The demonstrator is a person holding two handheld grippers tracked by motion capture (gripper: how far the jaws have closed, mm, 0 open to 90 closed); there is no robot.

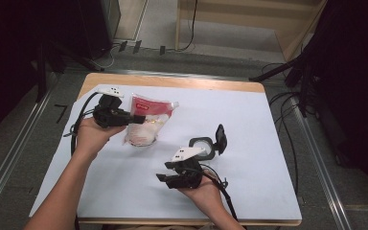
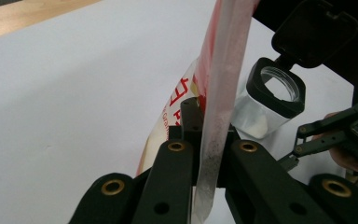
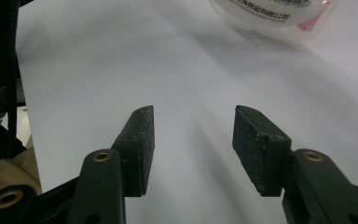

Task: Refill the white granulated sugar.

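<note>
- Left gripper, upper left of frame, clenched on red-and-white plastic pouch.
- Right gripper, lower centre, jaws released beside clear black-lidded jar.

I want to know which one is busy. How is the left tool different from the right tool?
The left tool is shut on the red-and-white bag; the right tool is open with nothing between its jaws. The left tool is beside the bag; the right tool sits near the open-lidded jar. Both are black and hand-held.

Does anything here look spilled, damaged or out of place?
No spill or damage shows. The left hand-held gripper is shut on the pouch's edge. The jar on the white sheet has its flip lid open. The right hand-held gripper is open, holding nothing.
</note>
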